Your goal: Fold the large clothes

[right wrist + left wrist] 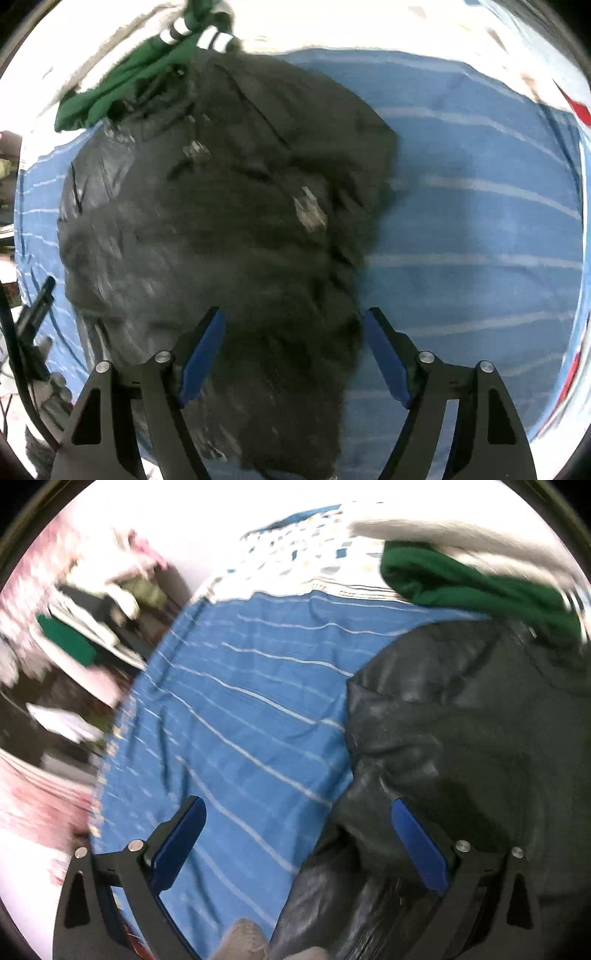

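The left claw (pixel 297 840) is hanging released over the bed (pixel 236 716), at the black jacket's (pixel 461 746) left edge. The jacket is lying bunched mid-bed, a green garment (pixel 461 579) touching its far end. It is looking puffy, light and slick, so hems or seams are offering the best hold. The right claw (pixel 293 354) is hovering released above it, gripping nothing
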Available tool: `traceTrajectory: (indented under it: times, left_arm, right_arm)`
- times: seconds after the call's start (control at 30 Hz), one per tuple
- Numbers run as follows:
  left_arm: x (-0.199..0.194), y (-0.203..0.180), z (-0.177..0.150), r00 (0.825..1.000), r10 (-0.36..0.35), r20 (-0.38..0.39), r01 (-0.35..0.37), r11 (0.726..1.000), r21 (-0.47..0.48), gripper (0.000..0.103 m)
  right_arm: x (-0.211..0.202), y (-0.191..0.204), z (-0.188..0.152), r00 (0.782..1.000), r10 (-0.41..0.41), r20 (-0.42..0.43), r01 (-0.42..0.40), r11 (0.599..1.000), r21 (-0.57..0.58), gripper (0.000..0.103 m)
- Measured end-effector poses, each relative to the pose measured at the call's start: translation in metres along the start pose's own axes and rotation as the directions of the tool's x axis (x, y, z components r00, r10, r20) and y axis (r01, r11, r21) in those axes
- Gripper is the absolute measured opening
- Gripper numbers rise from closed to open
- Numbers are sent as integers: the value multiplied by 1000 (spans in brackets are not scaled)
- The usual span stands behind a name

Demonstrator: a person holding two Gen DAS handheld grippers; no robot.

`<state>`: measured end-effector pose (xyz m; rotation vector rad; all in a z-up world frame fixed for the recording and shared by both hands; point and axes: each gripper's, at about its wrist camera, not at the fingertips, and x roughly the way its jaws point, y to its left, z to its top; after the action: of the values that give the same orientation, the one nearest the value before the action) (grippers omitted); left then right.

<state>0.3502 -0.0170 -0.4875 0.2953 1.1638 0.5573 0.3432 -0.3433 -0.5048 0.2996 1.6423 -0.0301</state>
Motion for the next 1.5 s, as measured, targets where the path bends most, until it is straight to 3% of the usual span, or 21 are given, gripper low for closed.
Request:
traceTrajectory:
  times: [0.2,0.43,0.63,0.8,0.87,0.93,1.03,1.1,1.17,1.2,1.23,1.27,1.3,1.33,1.4,1.43,1.5]
  left_arm:
    - [-38,-48,-49,990,133,-39,-129,989,77,103]
    - [-92,-120,-116,954,279,-109,-257,950,179,103]
    - [-158,-182,-162,957,276,-92,-241,930,277,103]
    - [-201,-229,-195,979,178,-103,-136,935,326,103]
    - [-205,-246,-206,980,134,-147,-81,943,324,103]
    - [-200,-262,-214,979,142,-149,-83,935,345,103]
    - [-172,-281,-218,967,223,-124,-160,909,384,103]
    - [-150,-279,-212,959,259,-116,-201,908,367,103]
    - [-138,-266,-201,961,250,-121,-205,932,298,103]
    - [-135,-257,-196,964,234,-127,-195,944,266,93]
    - [-129,-243,-188,972,182,-152,-148,966,210,69]
    - [-130,-236,-185,977,128,-173,-100,982,161,51]
    - [-130,-226,-181,981,69,-182,-48,992,116,21]
    - [-131,-219,-177,983,49,-177,-33,995,96,13]
    - [-136,-202,-169,988,21,-152,-13,998,55,10]
    - [-139,-194,-165,990,5,-143,1,999,41,9]
    - [-142,-178,-159,991,-24,-131,27,999,18,9]
  right_arm:
    - [2,-68,-34,998,-66,-1,66,997,26,79]
    - [3,-135,-53,985,-174,-8,174,984,-34,79]
    - [-8,-197,-61,980,-197,-31,194,978,-80,79]
    - [-9,-244,-67,973,-220,-68,213,971,-105,79]
    - [-9,-261,-69,970,-224,-93,215,971,-102,79]
    - [-14,-281,-69,969,-222,-109,211,972,-100,79]
    - [-7,-276,-61,969,-220,-115,209,973,-100,79]
    - [-1,-268,-49,972,-205,-113,193,976,-103,79]
    - [-3,-267,-43,980,-166,-105,156,983,-102,79]
    - [-2,-264,-37,987,-127,-101,116,987,-107,79]
    - [-2,-264,-32,991,-84,-99,73,991,-110,79]
    - [-1,-262,-26,995,-34,-98,24,994,-108,79]
    - [1,-259,-21,995,18,-96,-28,994,-108,79]
    - [3,-254,-13,991,95,-93,-105,988,-110,79]
    - [12,-245,3,960,263,-101,-273,957,-104,79]
    - [17,-237,14,918,382,-107,-391,916,-92,79]
    - [30,-222,26,843,525,-119,-535,842,-66,79]
